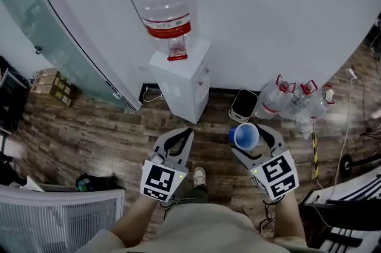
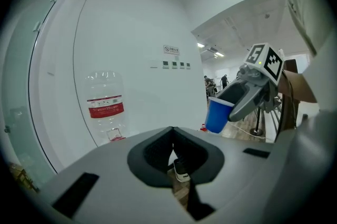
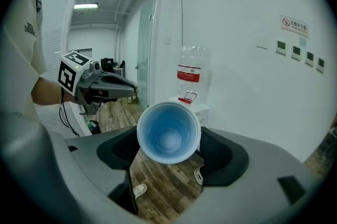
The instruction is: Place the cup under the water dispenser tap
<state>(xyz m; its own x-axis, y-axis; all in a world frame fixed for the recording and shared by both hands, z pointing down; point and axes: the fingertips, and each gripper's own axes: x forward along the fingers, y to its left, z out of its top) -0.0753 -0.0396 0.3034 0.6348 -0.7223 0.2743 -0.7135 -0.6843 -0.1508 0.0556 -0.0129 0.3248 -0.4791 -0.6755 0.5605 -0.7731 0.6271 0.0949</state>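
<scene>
A white water dispenser (image 1: 181,82) stands against the wall with a clear, red-labelled bottle (image 1: 166,5) on top. In the right gripper view the bottle (image 3: 190,75) and dispenser (image 3: 199,108) lie ahead, some way off. My right gripper (image 1: 249,131) is shut on a blue paper cup (image 1: 245,137), held above the wooden floor. The cup (image 3: 168,133) is empty, and its mouth faces the camera between the jaws of the right gripper (image 3: 169,145). My left gripper (image 1: 189,133) is to its left, shut and empty. From the left gripper (image 2: 172,150) I see the cup (image 2: 217,115) side-on.
Several plastic water bottles (image 1: 292,100) and a small white bin (image 1: 244,104) stand on the floor right of the dispenser. A glass partition (image 1: 53,37) and cardboard boxes (image 1: 53,86) are at the left. Cables (image 1: 348,127) trail at the right. My shoe (image 1: 199,175) shows below.
</scene>
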